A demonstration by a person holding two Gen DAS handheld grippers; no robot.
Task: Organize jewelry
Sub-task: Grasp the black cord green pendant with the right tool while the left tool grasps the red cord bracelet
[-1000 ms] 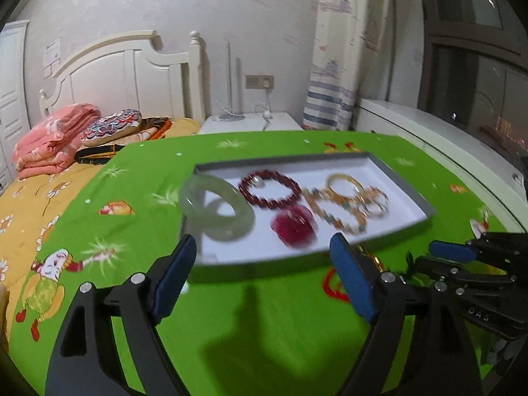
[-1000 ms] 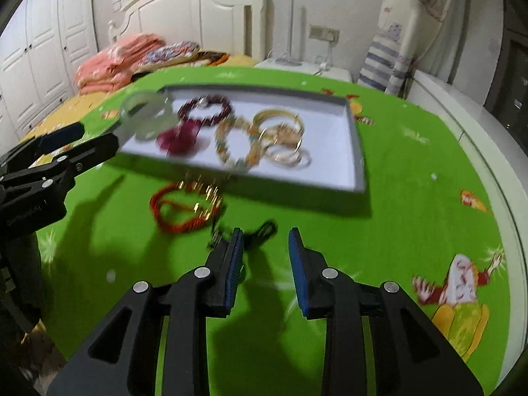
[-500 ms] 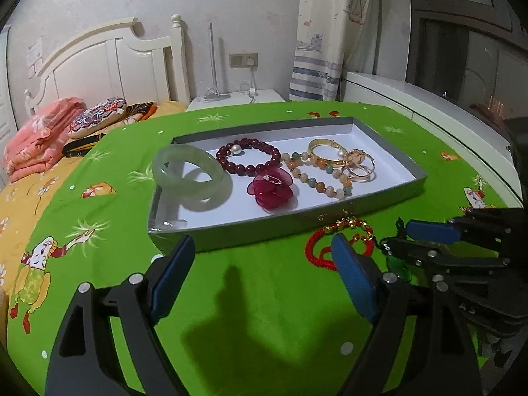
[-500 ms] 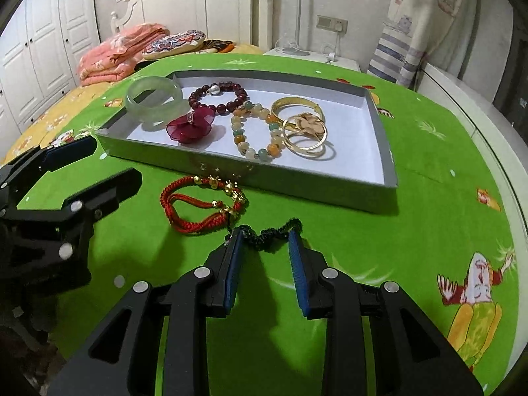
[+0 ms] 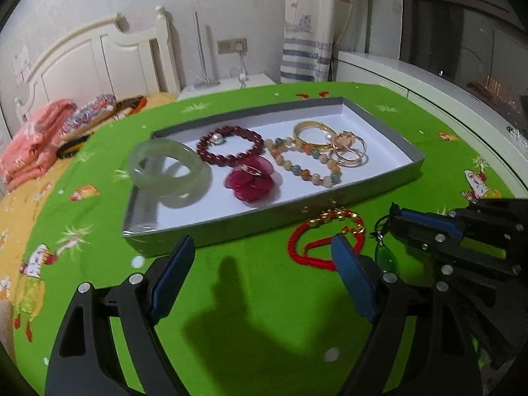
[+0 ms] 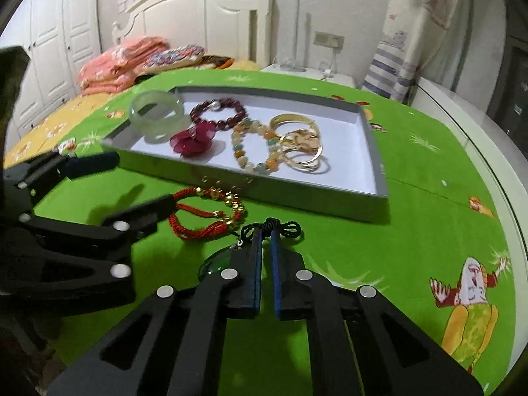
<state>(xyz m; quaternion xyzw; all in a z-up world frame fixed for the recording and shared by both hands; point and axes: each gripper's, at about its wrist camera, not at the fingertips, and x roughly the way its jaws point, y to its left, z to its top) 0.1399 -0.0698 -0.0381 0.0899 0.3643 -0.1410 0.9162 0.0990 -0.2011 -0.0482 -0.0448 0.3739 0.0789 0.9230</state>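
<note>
The right gripper point(image 6: 266, 236) pinches the pendant's black cord point(image 6: 271, 225), likely to lift it into the tray point(image 6: 369, 125), while the left gripper point(image 5: 264, 257) waits spread beside the red bracelet point(image 5: 325, 236).

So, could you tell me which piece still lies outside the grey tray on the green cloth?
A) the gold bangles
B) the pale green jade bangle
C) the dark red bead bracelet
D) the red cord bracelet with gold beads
D: the red cord bracelet with gold beads lies on the green cloth, in front of the grey tray.
</note>
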